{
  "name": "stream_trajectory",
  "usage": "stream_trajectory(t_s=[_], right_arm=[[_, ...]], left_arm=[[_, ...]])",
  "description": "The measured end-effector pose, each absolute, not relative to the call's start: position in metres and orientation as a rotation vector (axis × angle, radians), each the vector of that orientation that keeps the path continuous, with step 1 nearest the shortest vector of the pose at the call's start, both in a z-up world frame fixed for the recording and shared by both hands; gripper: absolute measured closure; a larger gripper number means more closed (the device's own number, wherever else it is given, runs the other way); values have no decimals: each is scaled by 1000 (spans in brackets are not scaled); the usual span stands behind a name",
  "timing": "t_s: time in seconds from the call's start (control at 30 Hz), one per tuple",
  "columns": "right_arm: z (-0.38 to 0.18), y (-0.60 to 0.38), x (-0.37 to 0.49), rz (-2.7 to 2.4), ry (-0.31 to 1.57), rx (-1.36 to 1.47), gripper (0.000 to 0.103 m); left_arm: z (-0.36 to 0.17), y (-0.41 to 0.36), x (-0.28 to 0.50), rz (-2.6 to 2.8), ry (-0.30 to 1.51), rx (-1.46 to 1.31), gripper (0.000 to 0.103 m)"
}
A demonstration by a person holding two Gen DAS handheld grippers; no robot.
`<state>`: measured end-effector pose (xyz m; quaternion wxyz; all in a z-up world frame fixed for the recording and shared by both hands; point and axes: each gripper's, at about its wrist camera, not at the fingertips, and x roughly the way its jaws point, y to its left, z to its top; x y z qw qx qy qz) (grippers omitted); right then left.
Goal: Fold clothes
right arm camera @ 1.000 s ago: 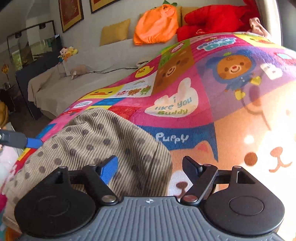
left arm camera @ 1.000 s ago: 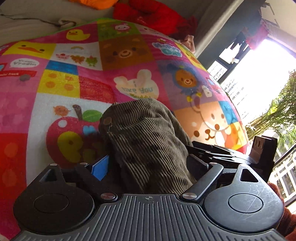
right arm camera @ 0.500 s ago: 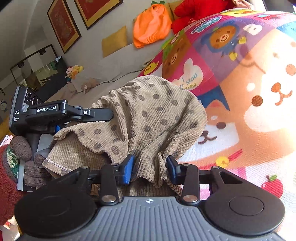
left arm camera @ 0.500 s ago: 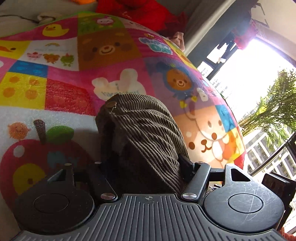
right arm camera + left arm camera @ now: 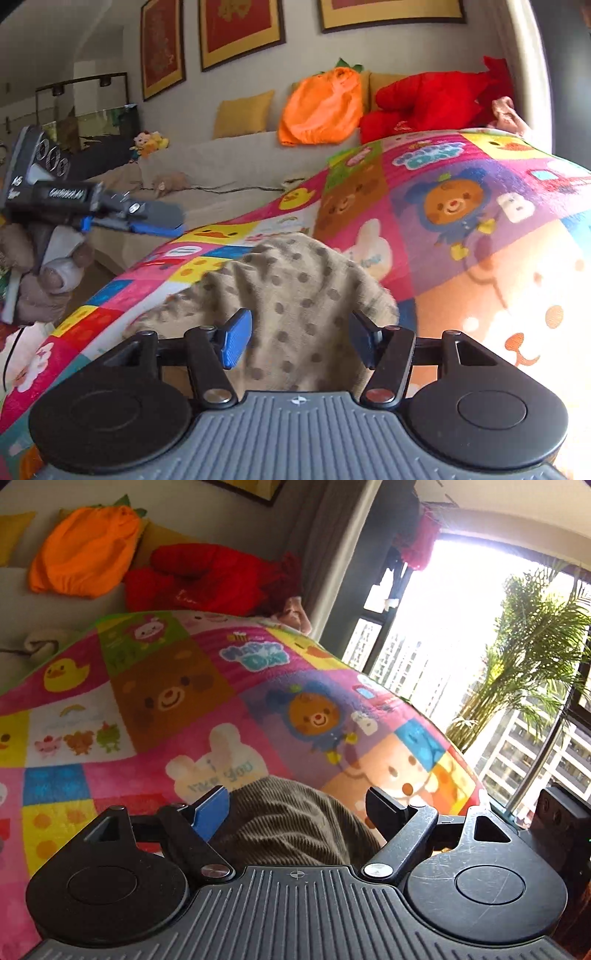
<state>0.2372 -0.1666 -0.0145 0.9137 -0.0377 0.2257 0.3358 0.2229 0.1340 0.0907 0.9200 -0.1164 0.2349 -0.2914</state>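
A brown ribbed garment with dark dots [image 5: 295, 295] lies bunched on the colourful cartoon play mat [image 5: 461, 221]. My right gripper [image 5: 301, 339] is open just above it, its fingers on either side of the cloth without pinching it. In the left wrist view the same garment [image 5: 291, 819] lies between the spread fingers of my open left gripper [image 5: 301, 810]. The left gripper also shows in the right wrist view [image 5: 110, 214], raised at the left, apart from the cloth.
A grey sofa [image 5: 229, 162] stands behind the mat with an orange pumpkin cushion [image 5: 317, 110], a red plush [image 5: 436, 99] and a yellow pillow [image 5: 240, 114]. A bright window with a palm [image 5: 517, 657] is at the right.
Both grippers held the garment half a second ago. Both have opened and let it drop onto the mat, and both have lifted and tilted up.
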Motion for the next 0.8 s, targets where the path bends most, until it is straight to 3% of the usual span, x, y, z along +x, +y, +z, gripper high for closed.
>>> stream_trajectory(t_s=[0.2, 0.47, 0.67, 0.8], right_arm=[[-61, -103, 236, 745, 632, -244, 26], [-65, -108, 237, 716, 663, -242, 20], [-65, -104, 229, 692, 649, -273, 19], [-65, -104, 224, 683, 644, -291, 19]], left_arm=[[37, 80, 295, -570, 784, -253, 20], [36, 92, 282, -524, 736, -290, 25], [52, 109, 216, -410, 622, -210, 19], [40, 125, 180, -347, 632, -195, 25]])
